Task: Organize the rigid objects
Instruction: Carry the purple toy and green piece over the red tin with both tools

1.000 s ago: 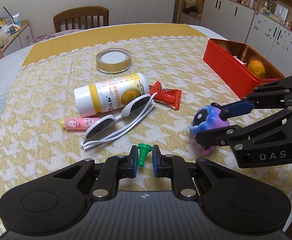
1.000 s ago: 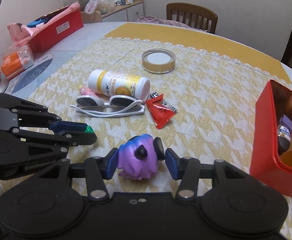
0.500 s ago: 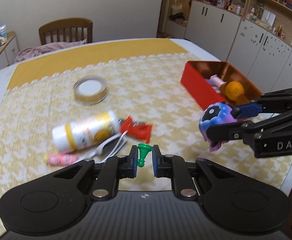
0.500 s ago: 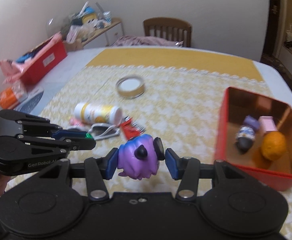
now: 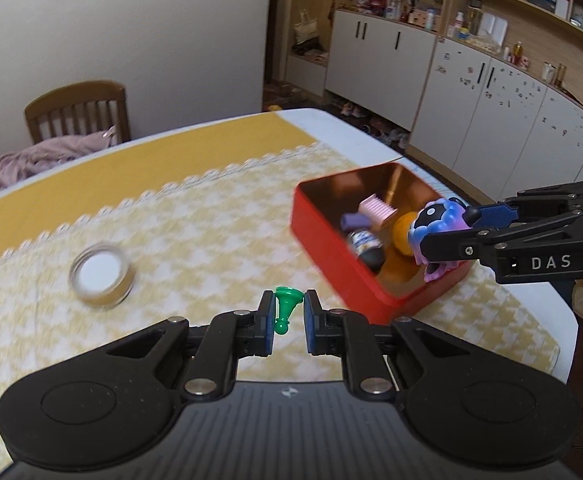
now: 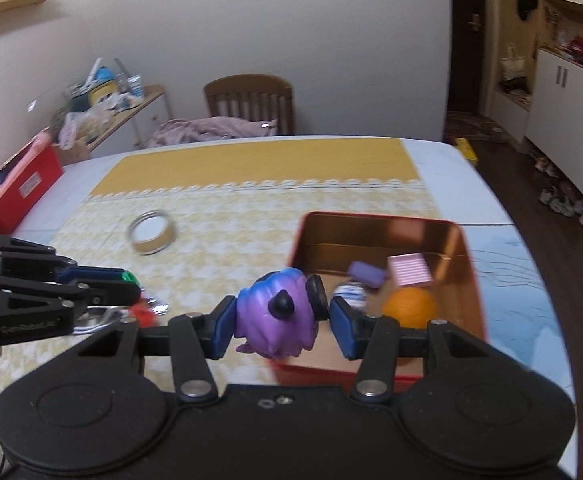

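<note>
The right tool (image 6: 281,322) is gripping the purple toy (image 6: 277,312) above the near corner of the red tin (image 5: 331,236), clearly the nearer hand. The left tool (image 5: 285,316) is pinching a green pawn (image 5: 285,308) over the bench (image 5: 219,220) (tin lying ahead and rightward).

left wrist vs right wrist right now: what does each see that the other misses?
Left wrist only: the whole green pawn pinched in the left gripper, and the white wall cabinets with shelves above.

Right wrist only: the red bin at the table's far left, the cluttered side table, and the right gripper shut on the purple toy, seen from behind.

Both: the red tin holding the orange, pink comb and small bottle, the round lid, and the wooden chair.
</note>
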`<action>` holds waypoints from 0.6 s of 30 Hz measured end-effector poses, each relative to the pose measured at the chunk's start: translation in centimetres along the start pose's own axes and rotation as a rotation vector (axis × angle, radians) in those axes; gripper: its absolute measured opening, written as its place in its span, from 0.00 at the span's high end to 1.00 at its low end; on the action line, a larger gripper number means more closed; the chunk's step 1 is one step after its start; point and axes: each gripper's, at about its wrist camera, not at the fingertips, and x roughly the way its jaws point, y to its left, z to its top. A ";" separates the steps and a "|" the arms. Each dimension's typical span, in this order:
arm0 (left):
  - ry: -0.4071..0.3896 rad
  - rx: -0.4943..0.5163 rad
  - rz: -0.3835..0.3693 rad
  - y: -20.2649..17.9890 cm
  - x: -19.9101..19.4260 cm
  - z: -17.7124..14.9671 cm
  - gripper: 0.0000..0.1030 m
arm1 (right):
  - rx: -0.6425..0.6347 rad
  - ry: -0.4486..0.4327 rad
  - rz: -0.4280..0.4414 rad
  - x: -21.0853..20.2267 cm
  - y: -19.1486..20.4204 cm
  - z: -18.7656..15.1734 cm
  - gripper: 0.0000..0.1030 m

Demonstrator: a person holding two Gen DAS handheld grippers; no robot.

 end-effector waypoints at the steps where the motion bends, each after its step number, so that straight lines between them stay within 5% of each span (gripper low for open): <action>1: -0.001 0.004 -0.007 -0.4 0.4 0.4 0.86 | 0.010 0.001 -0.007 0.1 -0.6 0.0 0.52; 18: 0.060 0.032 -0.036 -5.9 9.6 6.5 0.86 | 0.040 0.107 -0.084 3.2 -7.8 -0.7 0.52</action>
